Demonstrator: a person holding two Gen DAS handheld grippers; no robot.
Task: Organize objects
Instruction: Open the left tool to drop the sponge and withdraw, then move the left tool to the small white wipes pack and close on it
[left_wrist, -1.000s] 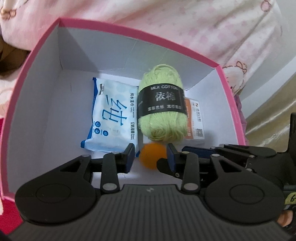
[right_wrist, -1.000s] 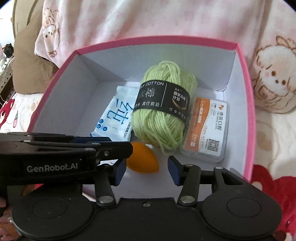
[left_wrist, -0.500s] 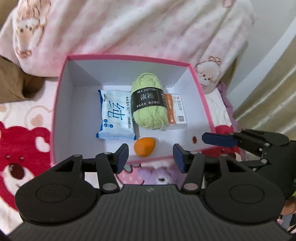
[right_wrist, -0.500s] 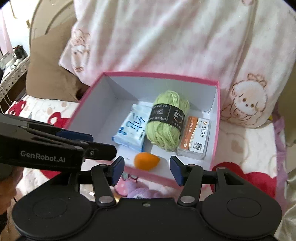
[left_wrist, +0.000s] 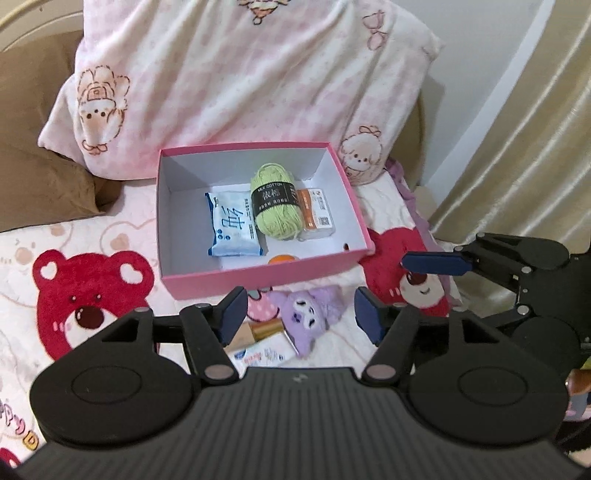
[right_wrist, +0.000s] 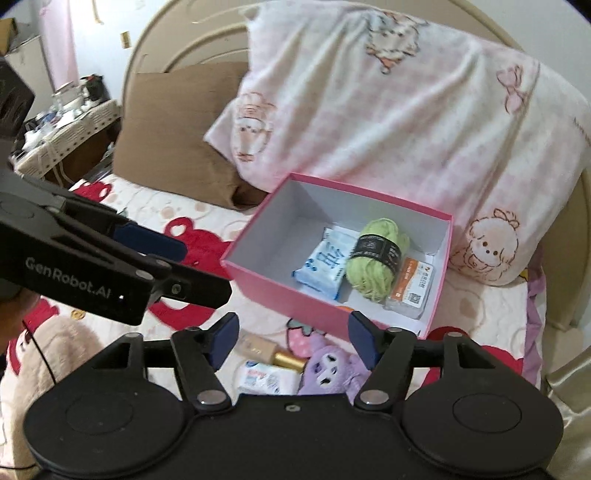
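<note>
— Tongs?
— Left gripper (left_wrist: 299, 314) and right gripper (right_wrist: 293, 338) have just been spreading wider, both empty.
— The yarn (left_wrist: 275, 210)?
— In the box (left_wrist: 258, 278), beside what looks like an orange ball (left_wrist: 282, 259), half hidden.

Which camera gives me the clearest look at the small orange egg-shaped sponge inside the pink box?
Neither is clear. The left wrist view is the better: the small orange egg-shaped sponge peeks over the near wall of the pink cardboard box, below the green yarn ball. In the right wrist view only an orange sliver shows behind that wall.
</note>
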